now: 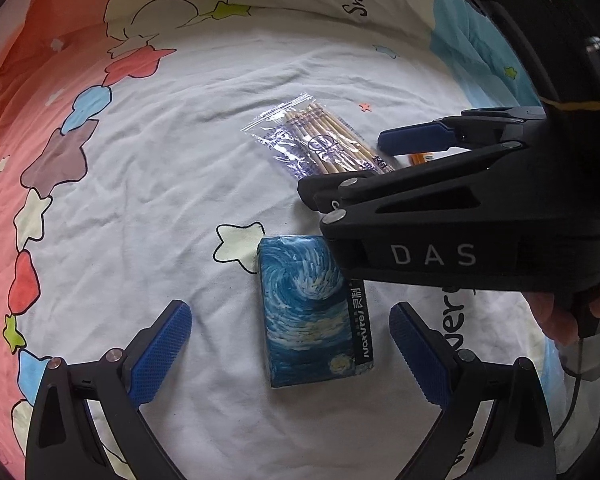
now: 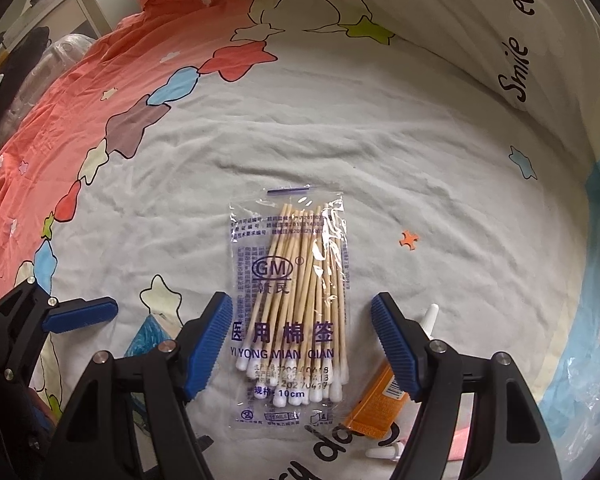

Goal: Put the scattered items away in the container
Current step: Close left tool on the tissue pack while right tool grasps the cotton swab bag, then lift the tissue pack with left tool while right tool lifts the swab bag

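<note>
Pick-up stage: left gripper (image 1: 290, 354) wide apart over tissue pack (image 1: 314, 312) at lower centre, right gripper (image 2: 302, 346) wide astride swab bag (image 2: 292, 312) at centre, neither gripping; next lower, pinch; container not in view.

Flat on the bedsheet lies a clear bag of cotton swabs (image 2: 290, 308), purple print on it, wooden sticks fanned, white tips toward the near end. Just beside its right lower corner, an orange tube (image 2: 376, 404) with a white nozzle. Apart to the left, a tissue pack (image 1: 314, 310) with blue swirl art lies flat.
</note>
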### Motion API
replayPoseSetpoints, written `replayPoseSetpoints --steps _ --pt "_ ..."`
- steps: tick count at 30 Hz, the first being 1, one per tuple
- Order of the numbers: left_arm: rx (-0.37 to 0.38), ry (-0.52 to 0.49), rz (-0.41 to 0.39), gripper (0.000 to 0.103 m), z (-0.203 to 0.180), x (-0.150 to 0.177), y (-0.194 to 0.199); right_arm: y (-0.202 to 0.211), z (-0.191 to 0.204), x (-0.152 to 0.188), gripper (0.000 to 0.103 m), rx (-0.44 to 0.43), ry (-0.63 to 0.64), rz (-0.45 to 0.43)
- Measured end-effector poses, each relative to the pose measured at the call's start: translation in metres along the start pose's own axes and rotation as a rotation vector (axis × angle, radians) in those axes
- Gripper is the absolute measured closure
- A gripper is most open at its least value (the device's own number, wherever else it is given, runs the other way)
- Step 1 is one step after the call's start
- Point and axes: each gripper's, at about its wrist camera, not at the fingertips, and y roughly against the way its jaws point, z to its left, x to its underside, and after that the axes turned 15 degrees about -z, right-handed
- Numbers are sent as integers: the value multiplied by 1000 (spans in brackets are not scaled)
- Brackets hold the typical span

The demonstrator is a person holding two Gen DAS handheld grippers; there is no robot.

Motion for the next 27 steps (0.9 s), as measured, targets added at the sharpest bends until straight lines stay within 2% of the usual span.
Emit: replayPoseSetpoints --steps 2,3,4,5,6,8,11,14,16,27 --pt "3 11 0 2 0 -1 2 2 -2 0 35 -6 -8 -6" --pt "3 11 3 3 0 -2 2 3 -3 1 39 -7 -19 -11" --pt "2 4 9 3 0 -2 2 5 -5 0 51 -4 -28 -17" --pt "0 -8 14 4 -2 -4 0 7 -5 0 58 2 -28 -25" --pt "-1 -21 19 7 -3 -3 1 9 -6 0 66 -9 -39 -28" --pt "-19 -37 25 13 -4 -3 2 10 -5 1 69 -30 -48 -15" --pt "-41 -71 32 28 -7 -5 3 13 2 2 78 -27 -8 -4" --pt "-46 -97 40 47 -10 -7 7 20 4 1 79 -28 -15 -23" --pt "-43 -107 41 53 -11 -7 9 27 3 0 80 -31 -36 -55" --pt "-35 -101 38 55 -10 -14 6 43 1 -6 81 -18 -51 -86"
